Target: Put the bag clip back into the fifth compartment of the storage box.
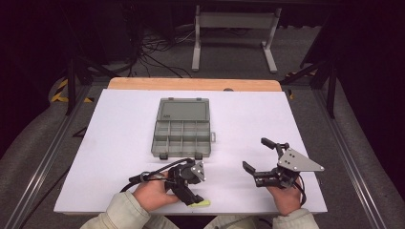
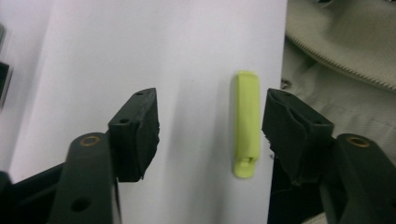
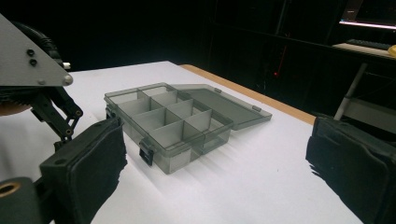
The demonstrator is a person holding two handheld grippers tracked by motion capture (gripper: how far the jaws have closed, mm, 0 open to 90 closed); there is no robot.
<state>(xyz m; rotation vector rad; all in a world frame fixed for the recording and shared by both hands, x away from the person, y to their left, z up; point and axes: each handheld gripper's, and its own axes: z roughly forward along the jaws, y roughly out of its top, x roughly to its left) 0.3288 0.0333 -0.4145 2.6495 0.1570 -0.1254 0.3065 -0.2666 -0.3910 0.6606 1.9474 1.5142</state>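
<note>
A small yellow-green plastic piece [image 1: 200, 203] lies flat on the white tabletop [image 1: 114, 143] right at its front edge. My left gripper [image 1: 191, 197] points down over it, open. In the left gripper view the piece [image 2: 246, 123] lies between the two black pads, close to the right pad [image 2: 289, 133] and apart from the left pad [image 2: 137, 130]; neither presses on it. My right gripper [image 1: 258, 155] rests at the front right, open wide and holding nothing. It faces a grey see-through compartment box [image 1: 181, 153], which stands with its lid folded back.
The box [image 3: 182, 156] sits mid-table, its compartments looking bare. A wooden strip [image 1: 191, 84] borders the table's far edge. Beyond it stand a metal frame [image 1: 234, 28] and floor cables. The person's beige sleeves [image 2: 350, 46] hang just past the front edge.
</note>
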